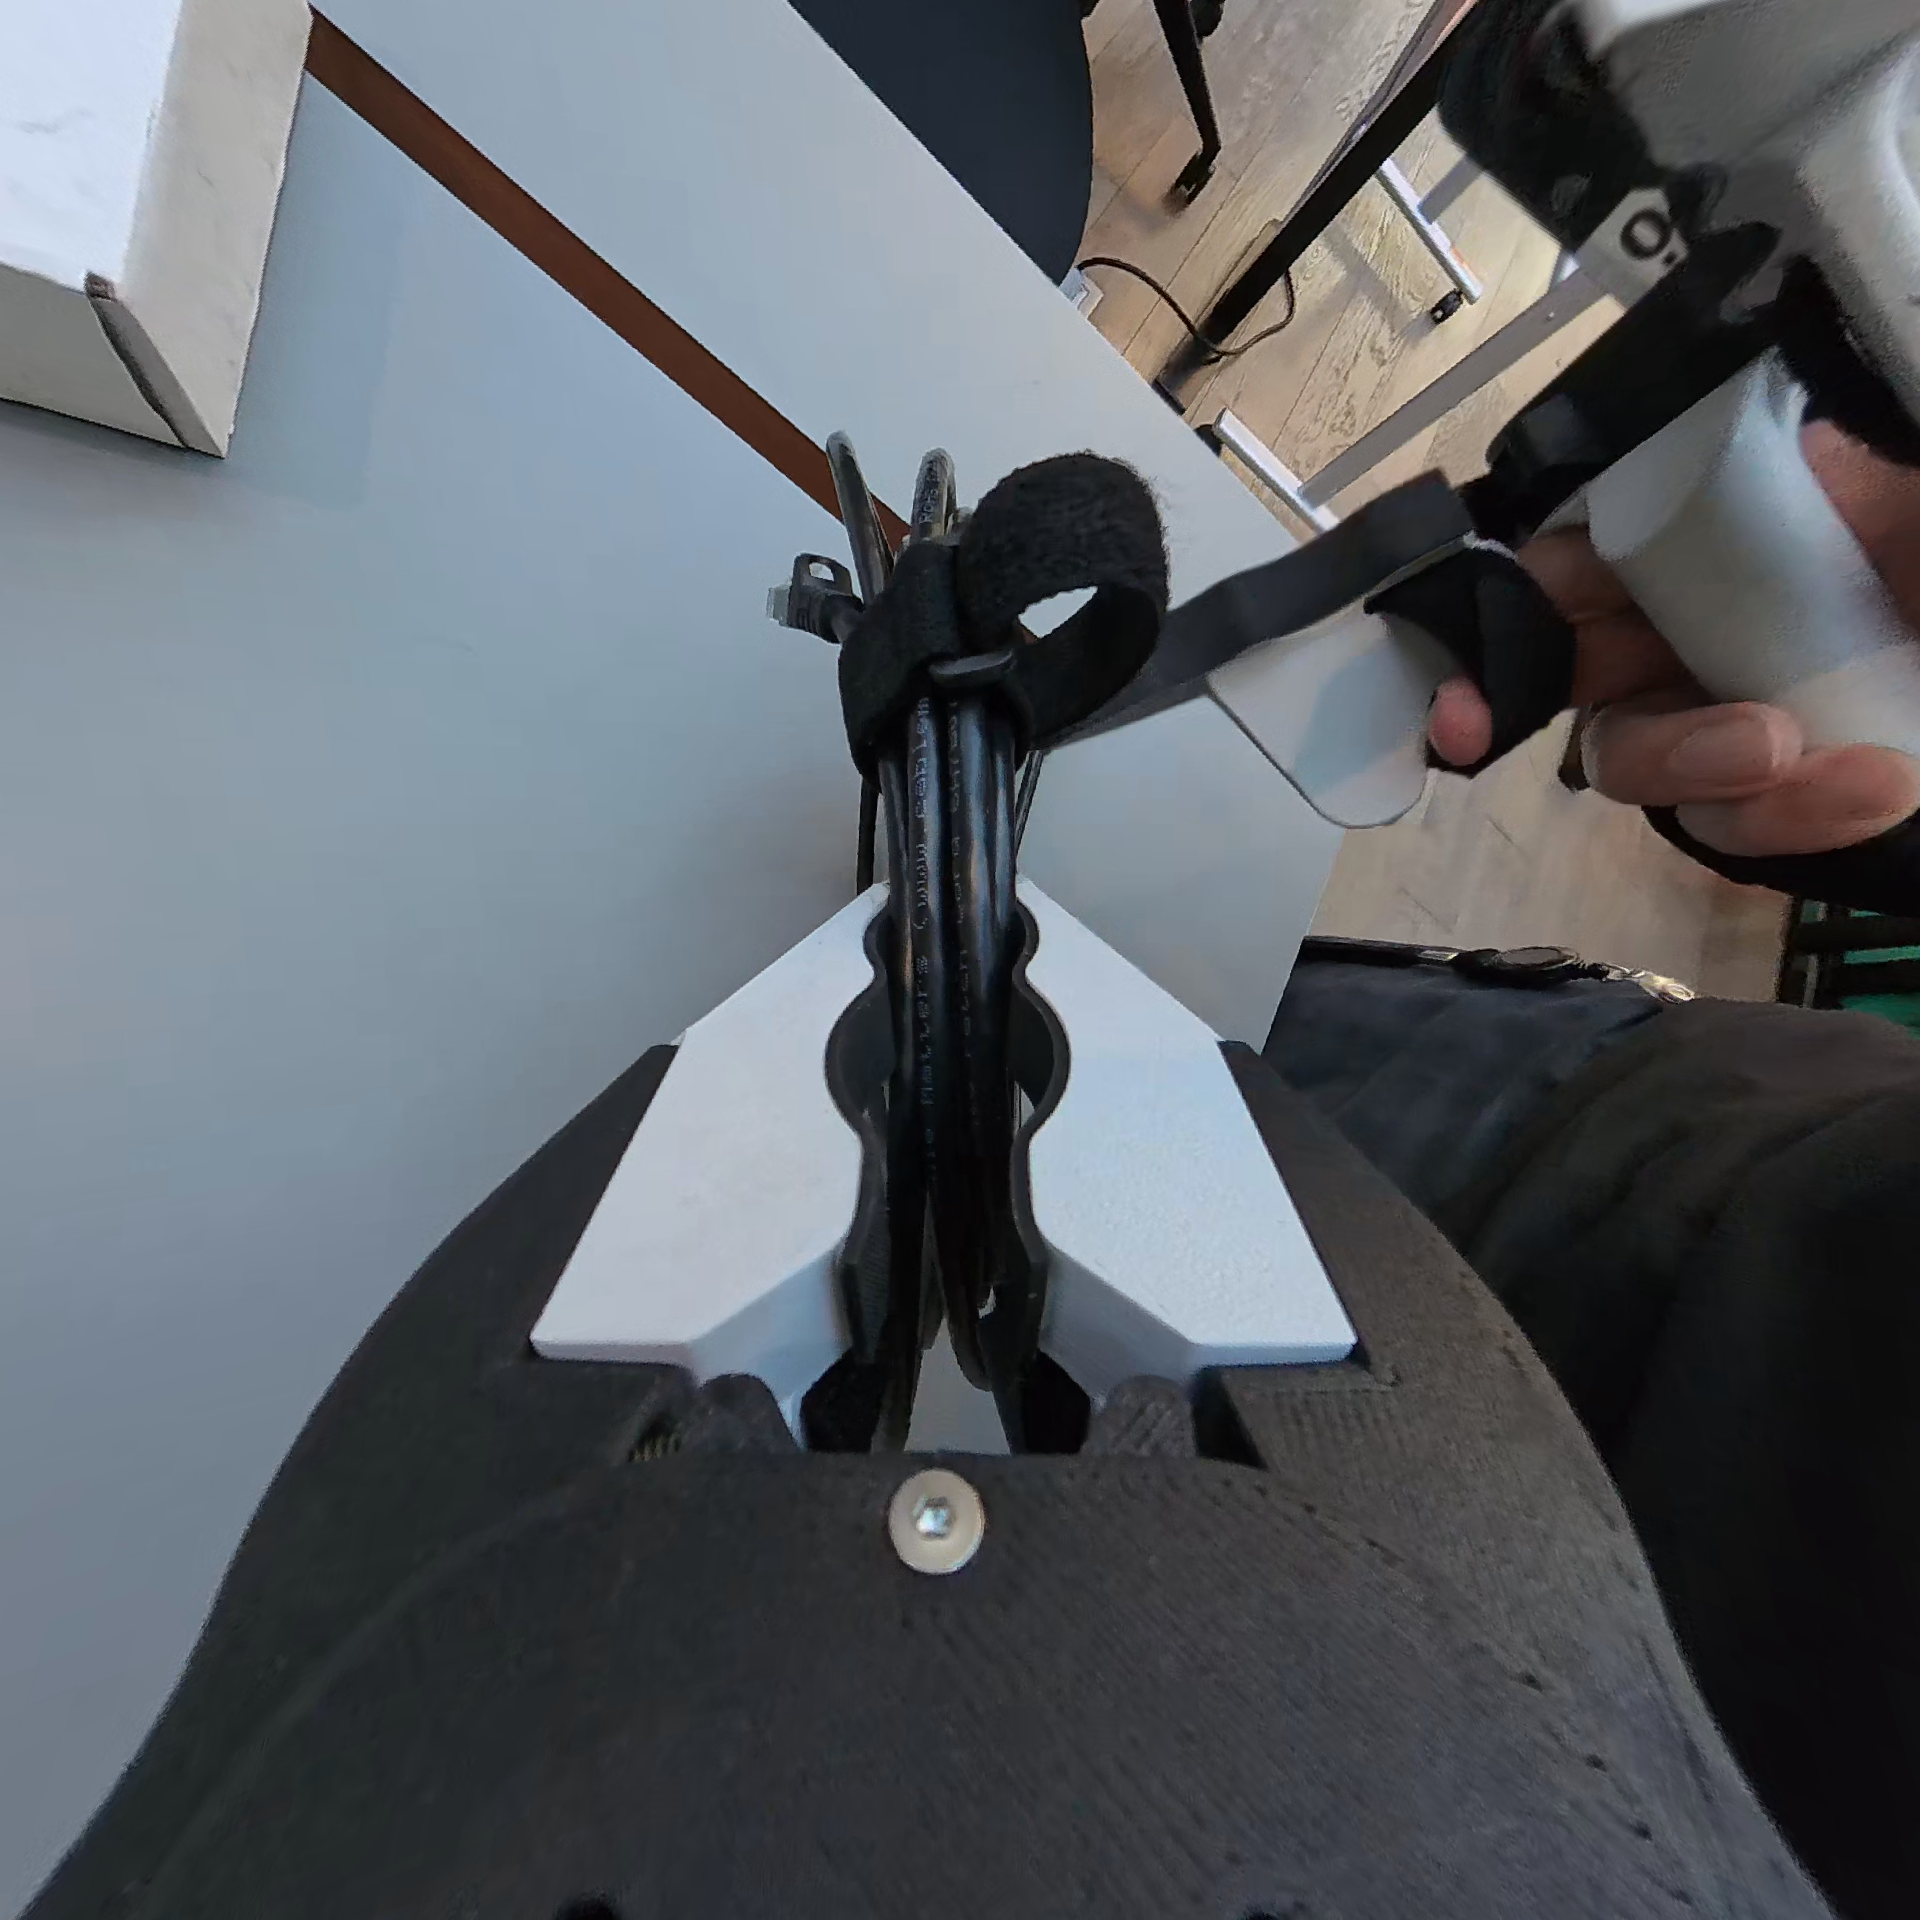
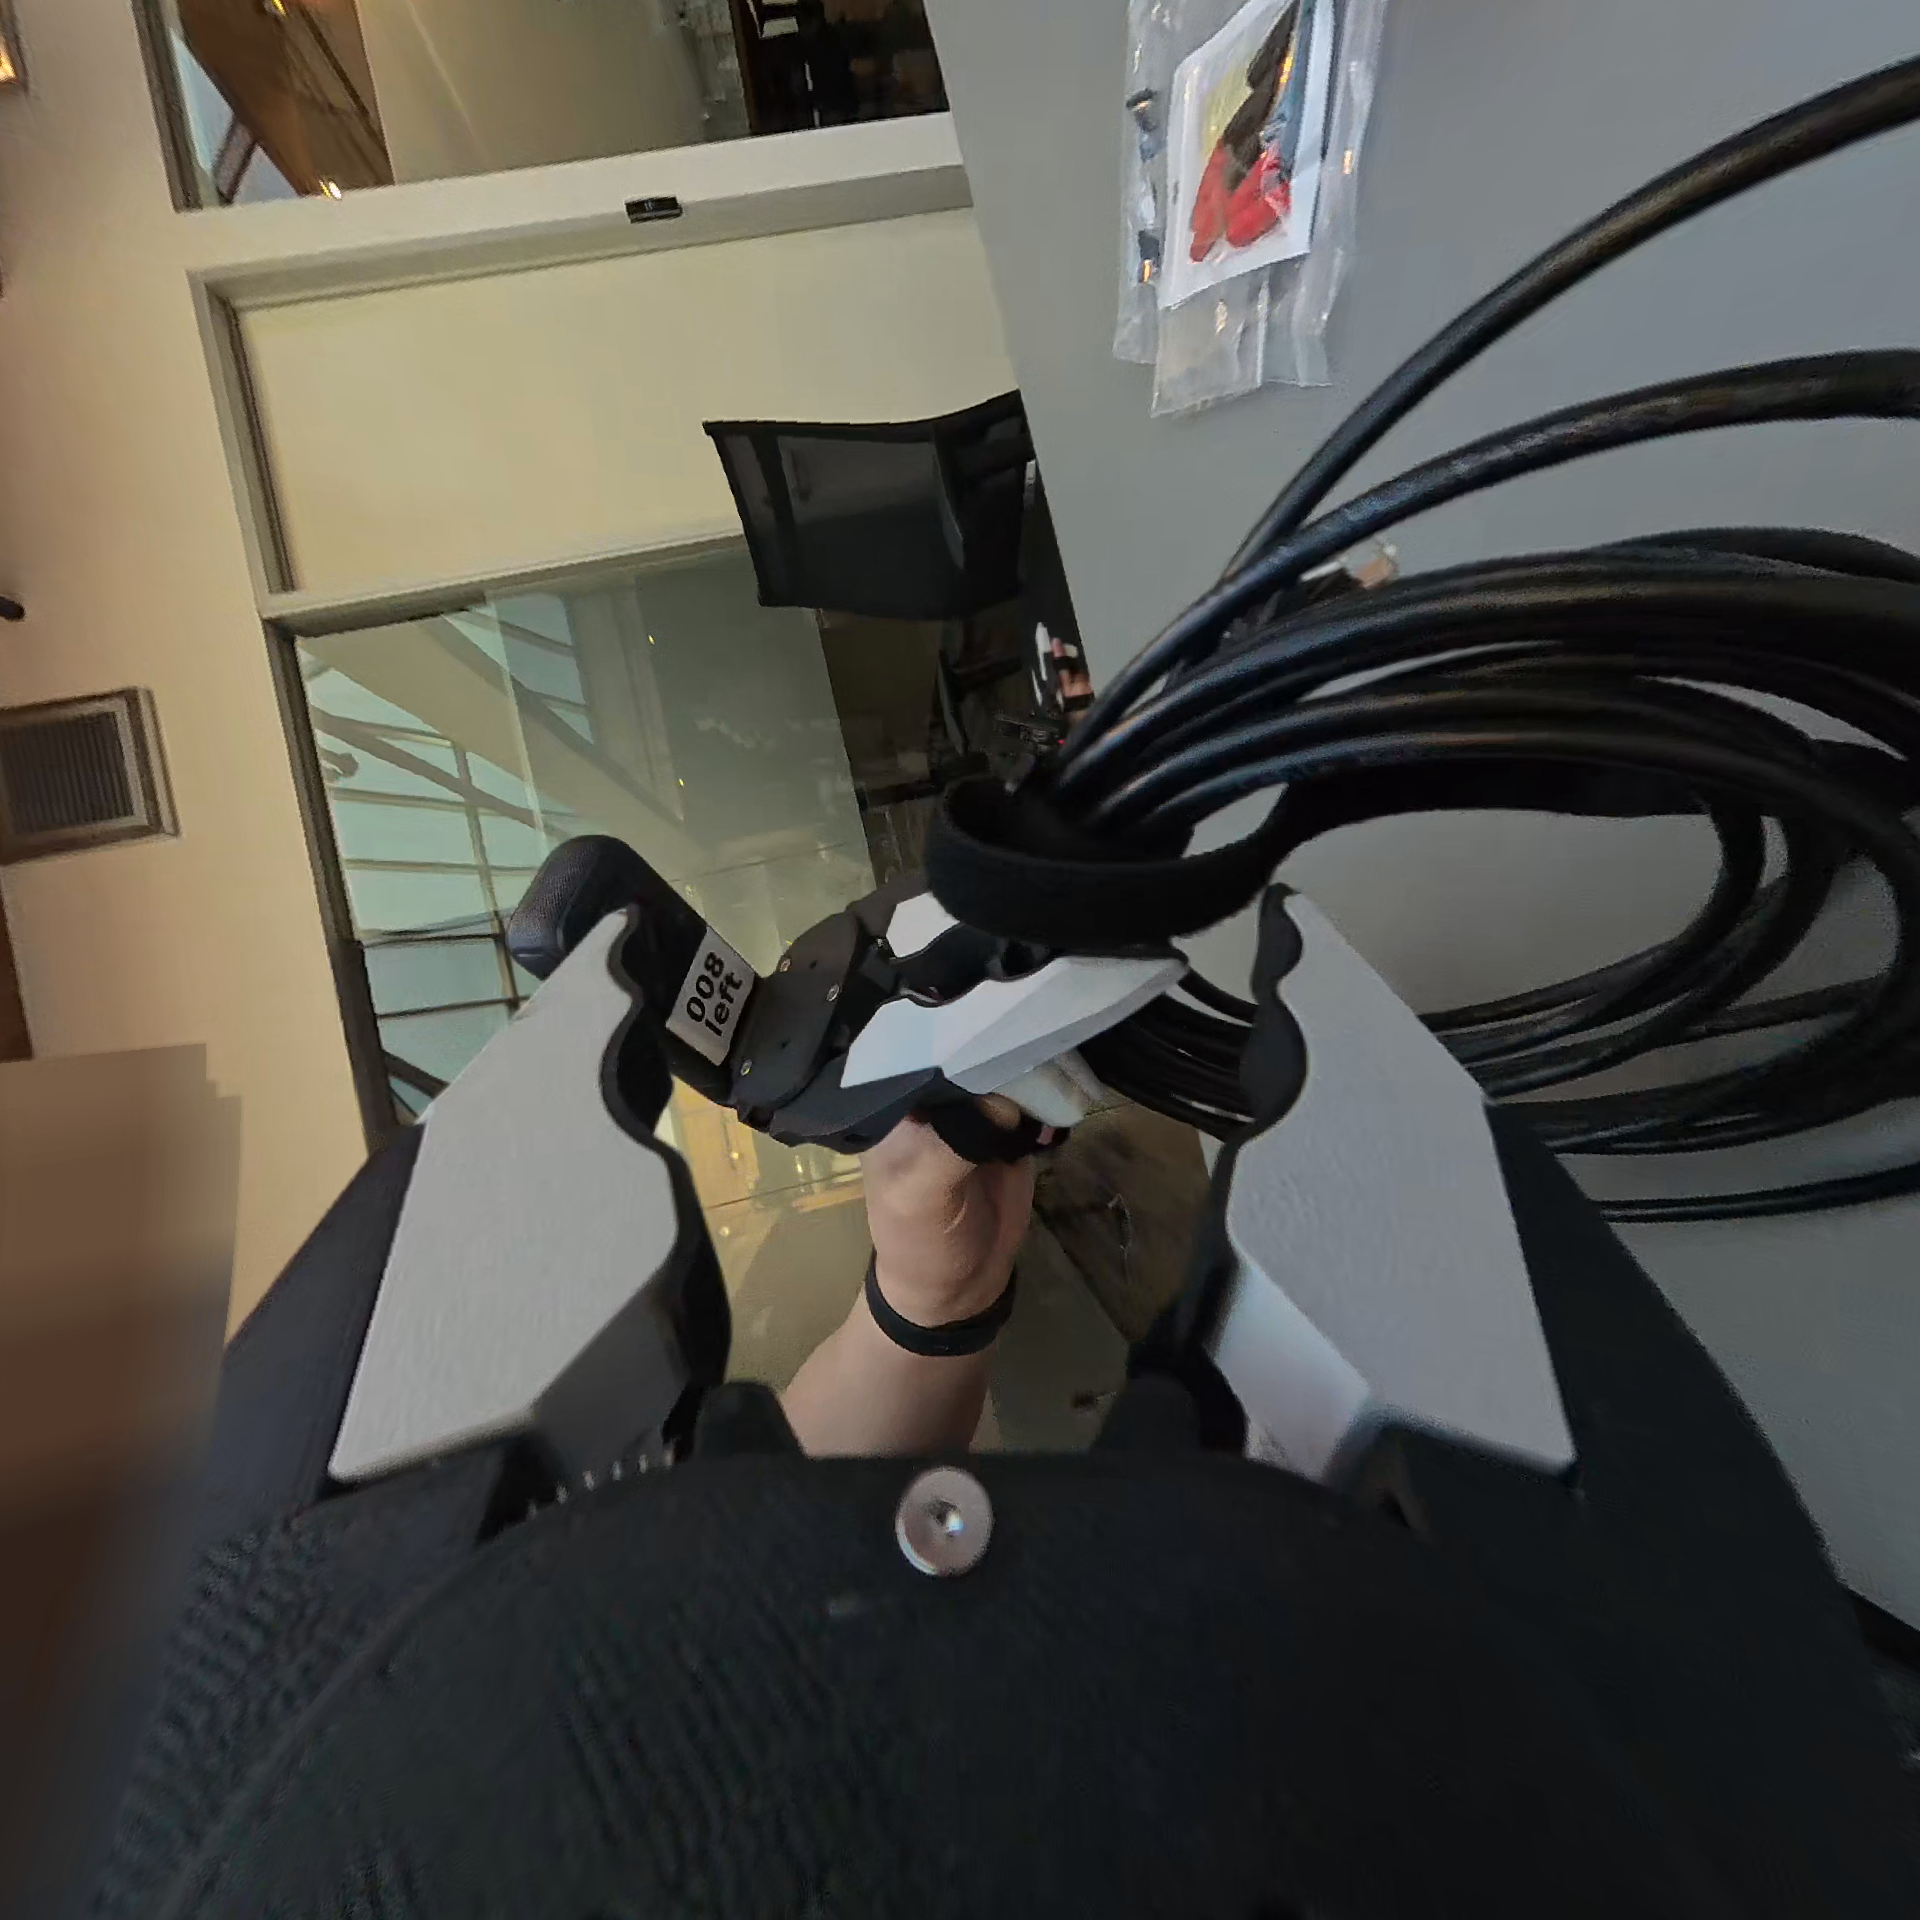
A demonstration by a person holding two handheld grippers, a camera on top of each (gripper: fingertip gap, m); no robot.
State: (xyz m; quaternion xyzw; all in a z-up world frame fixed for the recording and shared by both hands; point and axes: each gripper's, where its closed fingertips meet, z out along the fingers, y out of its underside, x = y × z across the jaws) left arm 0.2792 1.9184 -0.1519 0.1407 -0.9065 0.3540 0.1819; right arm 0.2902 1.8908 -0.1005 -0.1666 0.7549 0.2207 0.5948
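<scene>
The left gripper (image 1: 940,1060) squeezes the black cable bundle (image 1: 951,831) over the table edge (image 1: 1226,644), the right gripper (image 2: 961,997) gapes wide by the strap (image 2: 1081,883), so a pull might spill the loops.

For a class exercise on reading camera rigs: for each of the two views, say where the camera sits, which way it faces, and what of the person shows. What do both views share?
Left wrist view: on the left gripper, looking along shut fingers at the cable bundle over a white table; a hand shows.
Right wrist view: on the right gripper, open, facing a glass wall; a forearm shows.
Shared: the bundle and its black strap.
</scene>
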